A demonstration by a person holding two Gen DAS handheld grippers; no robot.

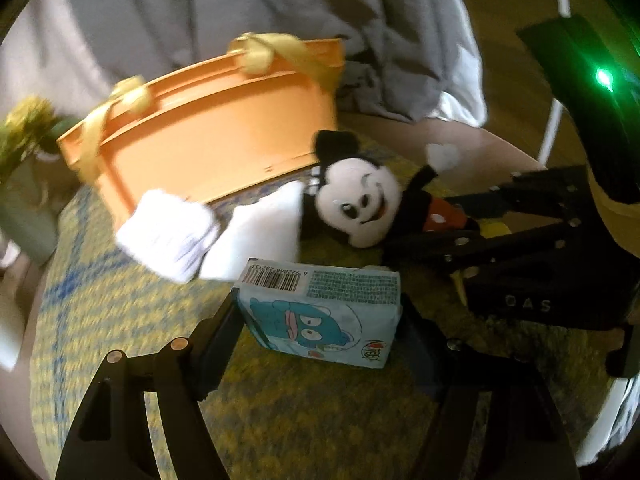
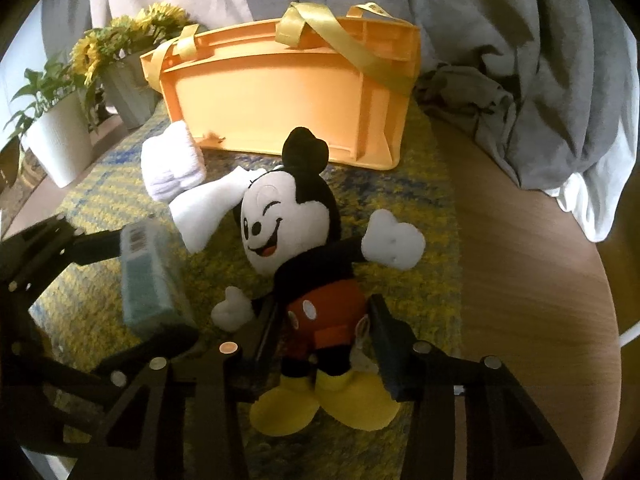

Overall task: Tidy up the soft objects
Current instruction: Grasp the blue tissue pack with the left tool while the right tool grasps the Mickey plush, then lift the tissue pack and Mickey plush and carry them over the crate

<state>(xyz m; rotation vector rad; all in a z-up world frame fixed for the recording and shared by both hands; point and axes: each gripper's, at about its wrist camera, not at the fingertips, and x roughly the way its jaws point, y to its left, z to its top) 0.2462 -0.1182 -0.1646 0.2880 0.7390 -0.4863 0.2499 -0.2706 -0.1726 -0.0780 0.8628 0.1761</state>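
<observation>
Black fingers of our left gripper clamp a pale blue tissue pack by its two short ends, so its long axis runs across from finger to finger; the barcode edge faces away from us and the cartoon face looks up toward the camera. The pack hangs above the yellow and blue woven mat. From the right wrist we see the same pack at the left, held out over the mat.

Our right gripper closes on the mouse plush at its red shorts, one finger on each hip. The plush lies on its back on the mat, its long axis running from the yellow shoes nearest us to the black ears, which point at the orange bin. In the left view the plush lies just beyond the pack, head toward the bin.

A rolled white sock and a loose white one lie by the plush's head, the roll touching the bin's wall. Yellow ribbon handles drape over the bin's rim. Sunflowers in a pot stand left of the bin, and a grey blanket is heaped behind.
</observation>
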